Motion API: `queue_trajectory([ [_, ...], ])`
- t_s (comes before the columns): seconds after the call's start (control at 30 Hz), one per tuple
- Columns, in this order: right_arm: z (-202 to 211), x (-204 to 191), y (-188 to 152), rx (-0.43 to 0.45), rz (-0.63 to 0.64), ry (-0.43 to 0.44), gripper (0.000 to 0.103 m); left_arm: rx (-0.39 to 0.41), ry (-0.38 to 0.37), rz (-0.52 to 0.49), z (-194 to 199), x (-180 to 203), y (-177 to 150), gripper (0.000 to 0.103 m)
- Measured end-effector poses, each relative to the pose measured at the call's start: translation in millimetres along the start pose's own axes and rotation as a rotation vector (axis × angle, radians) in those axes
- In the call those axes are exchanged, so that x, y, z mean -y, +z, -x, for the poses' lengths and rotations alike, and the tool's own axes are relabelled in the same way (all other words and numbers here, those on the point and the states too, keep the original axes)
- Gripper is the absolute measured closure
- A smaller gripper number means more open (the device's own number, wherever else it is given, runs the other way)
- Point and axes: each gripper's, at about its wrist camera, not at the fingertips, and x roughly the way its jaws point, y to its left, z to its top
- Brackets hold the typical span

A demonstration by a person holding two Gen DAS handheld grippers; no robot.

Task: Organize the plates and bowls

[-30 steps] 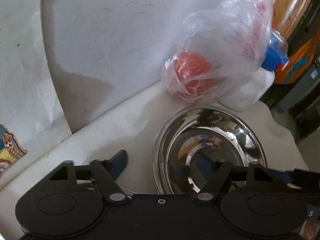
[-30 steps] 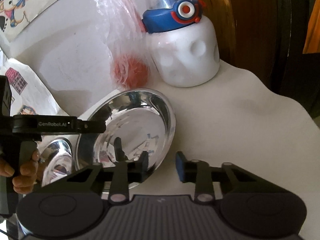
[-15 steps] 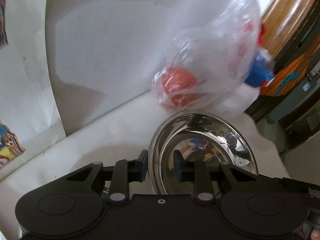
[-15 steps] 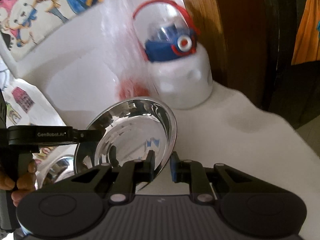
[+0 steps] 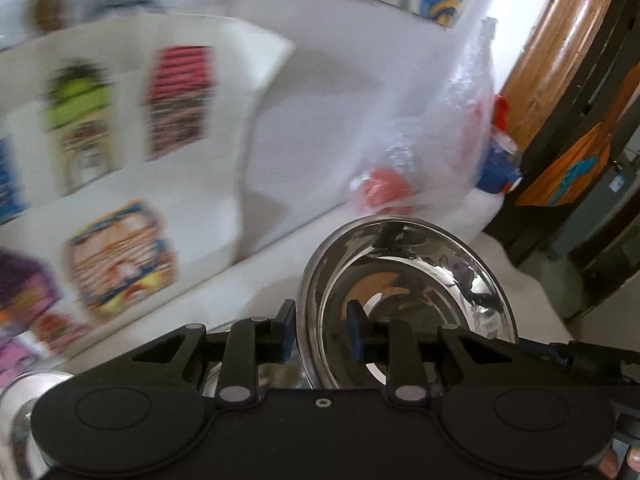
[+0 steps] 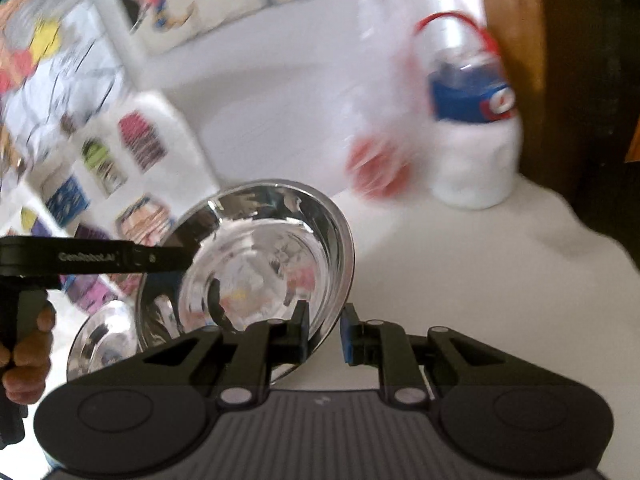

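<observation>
Gripping the steel bowl [image 5: 408, 300] by its rim, left tongs [image 5: 320, 334] closed on it: one blue-padded finger outside the wall, the other inside. Bowl tilted, mouth toward the camera, held above the white surface [image 5: 248, 292].

Right wrist view: right tongs [image 6: 325, 332] straddle the same bowl's [image 6: 256, 264] rim at 5 o'clock of the bowl, one finger inside, one outside. A narrow gap shows at the outer pad, so cannot tell whether they pinch the rim or only bracket it. Left tool's black arm reaches in from 9 o'clock to the bowl's far rim; the person's hand [image 6: 28, 352] on its handle at 8 o'clock.

Second steel bowl [image 6: 104, 344] sits lower, at 7 o'clock of the held one, partly hidden behind it.

Background, right view: white water bottle with blue lid [image 6: 474, 136] at 2 o'clock; clear plastic bag with a red object [image 6: 376, 168] just beside it, at 1 o'clock, blurred. Cartoon-print fabric [image 6: 100, 160] from 9 to 11 o'clock, blurred. Wooden post [image 5: 560, 40] at 1 o'clock in the left view.
</observation>
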Motion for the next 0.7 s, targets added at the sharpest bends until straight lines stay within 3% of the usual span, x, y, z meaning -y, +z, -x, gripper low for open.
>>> queue_trajectory([
  [0.23,-25.7,-49.5,-18.1,-0.056,0.105,-0.046,0.083,-0.015,0.094,-0.007,14.1,-39.3,-25.0,0.075],
  [0.43,-39.9,-66.1,-27.1,-0.108,0.153,-0.093,0.082,-0.028,0.116,0.019,11.1,-66.4,-40.3,0.075],
  [0.7,-42.3,-81.6,-30.9,-0.153,0.222,-0.167,0.082,-0.066,0.151,-0.037,-0.9,-63.9,-51.9,0.075],
])
